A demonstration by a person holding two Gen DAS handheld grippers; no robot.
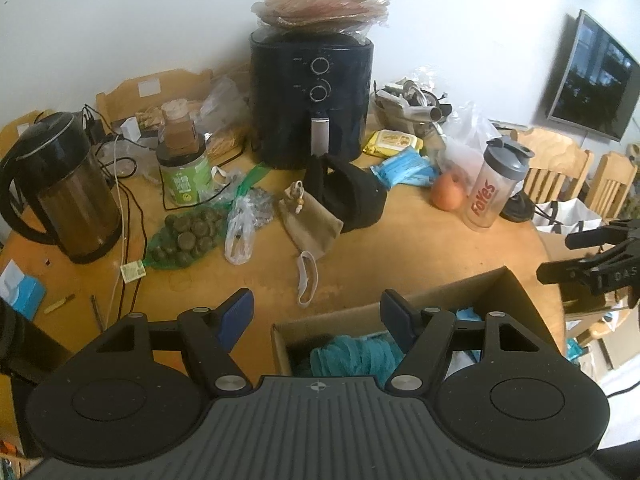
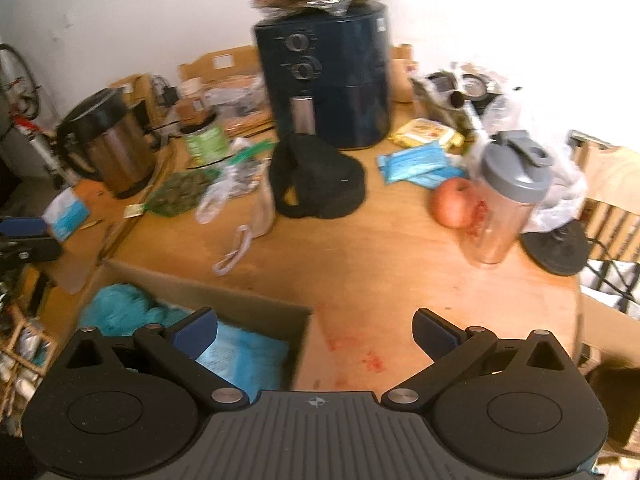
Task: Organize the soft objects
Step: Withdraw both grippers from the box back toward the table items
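Left wrist view: the left gripper [image 1: 316, 312] hangs above the wooden counter [image 1: 400, 248], its fingers [image 1: 236, 314] spread apart and empty. Below them an open cardboard box [image 1: 492, 284] holds teal cloth [image 1: 356, 354]. A tan drawstring pouch [image 1: 310, 222] and a black cap [image 1: 352, 196] lie beyond, before the air fryer [image 1: 312, 96].

Right wrist view (blurred): the right gripper [image 2: 316, 330] has its fingers [image 2: 196, 332] wide apart, holding nothing; the box [image 2: 208, 292] with the cloth [image 2: 116, 310] sits lower left, the cap [image 2: 320, 184] mid-counter.
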